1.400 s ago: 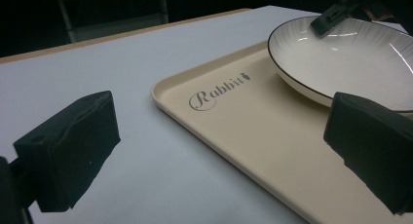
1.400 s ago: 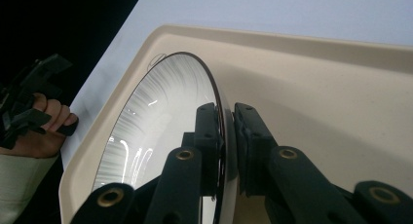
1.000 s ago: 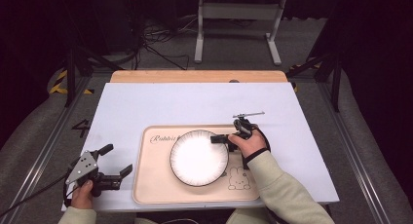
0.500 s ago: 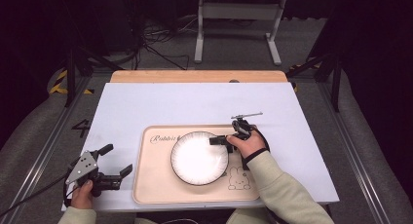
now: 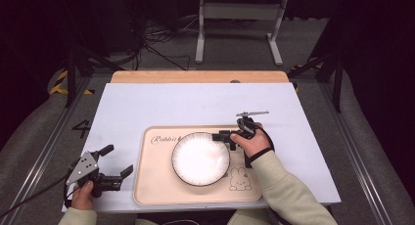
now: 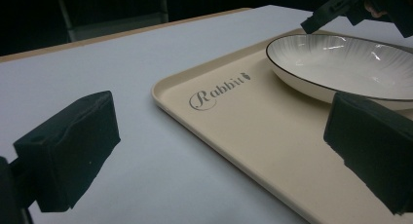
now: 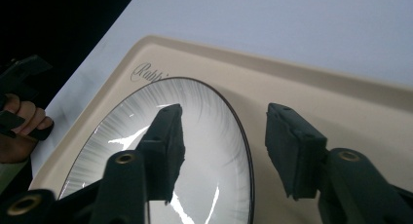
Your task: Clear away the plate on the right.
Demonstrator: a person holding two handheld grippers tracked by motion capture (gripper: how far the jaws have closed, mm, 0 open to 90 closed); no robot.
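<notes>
We found the white plate [image 5: 200, 159] resting on the beige tray [image 5: 151, 191]. The right gripper [image 7: 221, 136] stood open, its jaws straddling the plate's rim. The left gripper [image 5: 117, 161] was open beside the tray over the white table [image 5: 147, 107].

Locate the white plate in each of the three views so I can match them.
High view: the round white ceramic plate with a dark rim sits mid-tray, centre-low.
Left gripper view: upper right.
Right gripper view: lower left, its rim between the open tongs.
Shared landmark: the "Rabbit" lettering on the beige tray.
</notes>
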